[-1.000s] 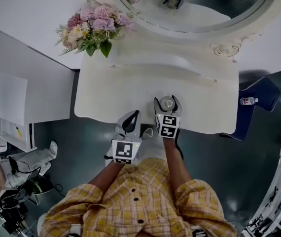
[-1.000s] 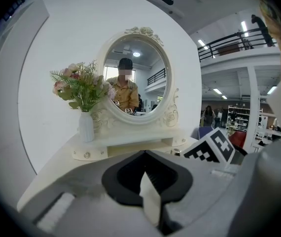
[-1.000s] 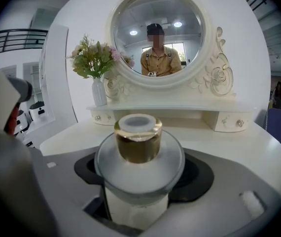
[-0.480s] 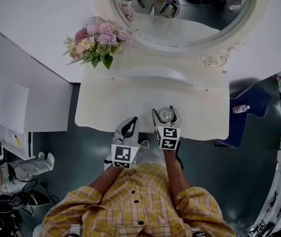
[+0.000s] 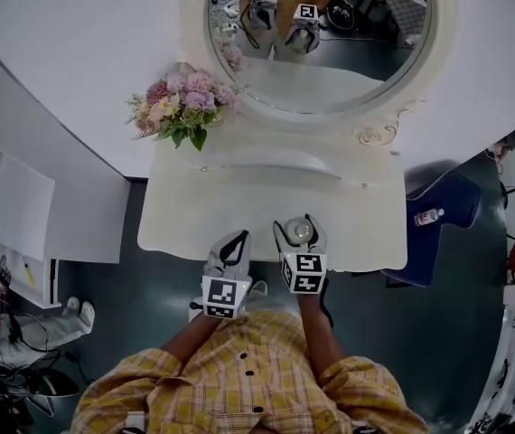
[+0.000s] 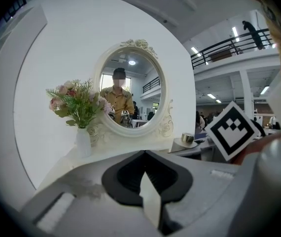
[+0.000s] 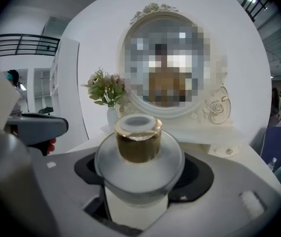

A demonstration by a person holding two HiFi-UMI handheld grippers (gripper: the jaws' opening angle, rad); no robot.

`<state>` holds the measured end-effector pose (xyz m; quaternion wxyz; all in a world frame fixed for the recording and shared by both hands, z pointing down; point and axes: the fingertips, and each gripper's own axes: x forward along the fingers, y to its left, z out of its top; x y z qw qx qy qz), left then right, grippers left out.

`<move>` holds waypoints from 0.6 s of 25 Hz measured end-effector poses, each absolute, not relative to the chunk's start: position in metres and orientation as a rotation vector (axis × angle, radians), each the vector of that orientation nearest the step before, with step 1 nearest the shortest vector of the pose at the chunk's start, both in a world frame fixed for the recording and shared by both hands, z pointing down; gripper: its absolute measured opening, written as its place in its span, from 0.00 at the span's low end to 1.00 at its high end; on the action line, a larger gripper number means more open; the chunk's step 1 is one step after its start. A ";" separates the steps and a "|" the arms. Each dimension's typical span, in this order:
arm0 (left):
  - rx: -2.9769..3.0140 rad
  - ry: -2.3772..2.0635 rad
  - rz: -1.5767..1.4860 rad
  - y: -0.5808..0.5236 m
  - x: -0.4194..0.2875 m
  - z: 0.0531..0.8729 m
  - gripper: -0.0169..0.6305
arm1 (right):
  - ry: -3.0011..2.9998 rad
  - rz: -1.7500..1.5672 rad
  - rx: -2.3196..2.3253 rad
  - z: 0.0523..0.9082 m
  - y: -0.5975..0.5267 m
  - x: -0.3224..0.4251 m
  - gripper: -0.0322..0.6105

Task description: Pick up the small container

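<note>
White wall (image 5: 59,43) filled most of what I saw from above, and against it sat the cream dressing table (image 5: 239,206), with me leaning over its front edge in my yellow plaid shirt (image 5: 248,378). Up at the back, the oval mirror (image 5: 330,52) in its carved frame was throwing both my claws back at me. A white cabinet (image 5: 23,206) stood off the table's left end and a blue seat (image 5: 443,233) off its right, a small bottle (image 5: 427,216) lying on the seat.

Back-left corner of the table: the pink and cream flowers (image 5: 182,107) in a white vase (image 6: 83,143), well apart from the action.

And the claws! My right gripper (image 5: 299,233) was over the table's front edge, jaws spread wide and clamped on the small container (image 7: 139,142), a rounded frosted jar with a gold collar and a pale top, sitting upright between the pads. My left gripper (image 5: 233,242) hung just to its left, apart from it, jaws brought together with nothing between them. From the left gripper view, the right claw's marker cube (image 6: 234,130) crowded the right side, with the gold collar peeking out beside it. In the right gripper view, only the left claw stood near the jar, at the left edge.
</note>
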<state>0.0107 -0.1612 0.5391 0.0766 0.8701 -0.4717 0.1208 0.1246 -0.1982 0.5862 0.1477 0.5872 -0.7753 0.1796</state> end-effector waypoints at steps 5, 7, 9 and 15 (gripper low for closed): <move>2.633 -1.406 0.355 -0.164 0.012 0.530 0.03 | -2.242 0.521 1.708 0.567 -0.195 0.127 0.58; 2.643 -1.404 0.345 -0.166 0.013 0.527 0.03 | -2.245 0.523 1.722 0.561 -0.196 0.129 0.58; 2.652 -1.399 0.336 -0.166 0.012 0.525 0.03 | -2.247 0.519 1.735 0.556 -0.195 0.130 0.58; 2.670 -1.387 0.322 -0.162 0.011 0.515 0.03 | -2.255 0.490 1.750 0.537 -0.186 0.133 0.58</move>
